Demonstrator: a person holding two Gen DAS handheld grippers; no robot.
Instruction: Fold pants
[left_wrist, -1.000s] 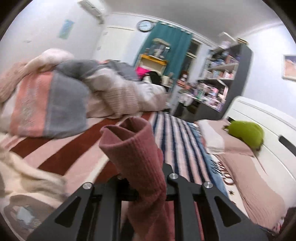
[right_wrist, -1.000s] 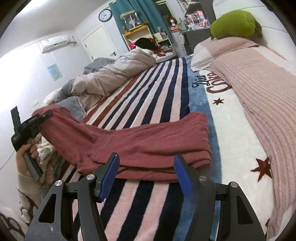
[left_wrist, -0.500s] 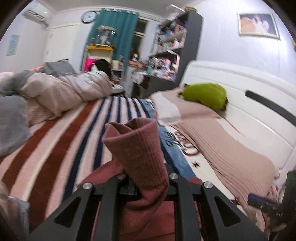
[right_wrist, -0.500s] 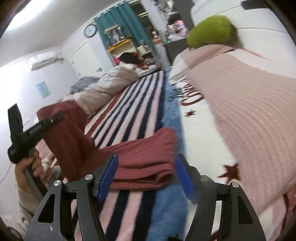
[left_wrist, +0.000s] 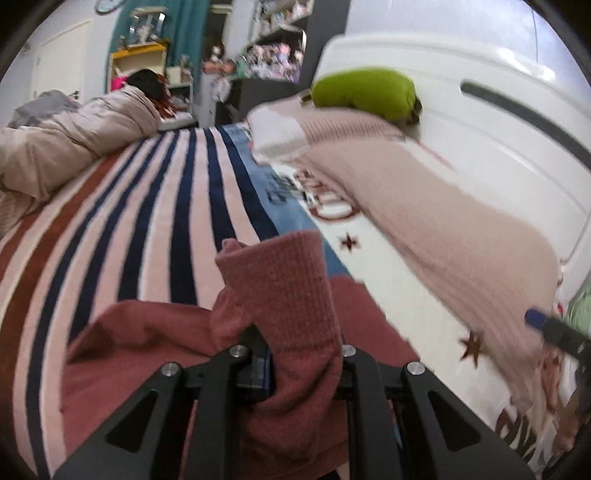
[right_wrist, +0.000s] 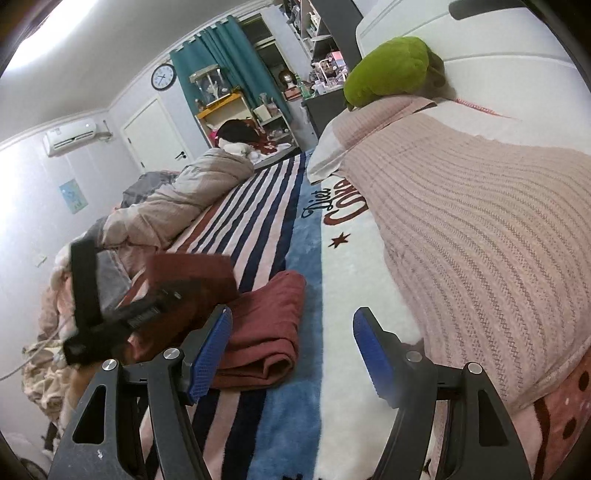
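Left wrist view: the left hand-held gripper (left_wrist: 295, 354) is clamped on a bunched end of the dark red pants (left_wrist: 284, 295), whose waffle-knit fabric stands up in a thick roll between its black fingers. The rest of the garment lies below on the bed (left_wrist: 155, 206), on a plush blanket striped in pink, navy and rust. To the right a ribbed pink knit throw (left_wrist: 443, 229) slopes along the white headboard (left_wrist: 480, 140), with a rounded green plush cushion (left_wrist: 365, 92) at its far end. A puffy beige duvet (left_wrist: 66, 144) is heaped on the left.

Right wrist view: the right hand-held gripper (right_wrist: 291, 354) stands with jaws apart and nothing between its blue textured pads (right_wrist: 210, 350), having just been opening. The pants (right_wrist: 269, 325) lie folded in soft layers on the striped blanket, just beyond its left finger, with one end lifted by the left hand-held gripper (right_wrist: 147, 314), which is blurred. Cluttered shelves (right_wrist: 325, 55) and a teal curtain (right_wrist: 221, 59) fill the far wall; what the shelves hold is too small to tell.
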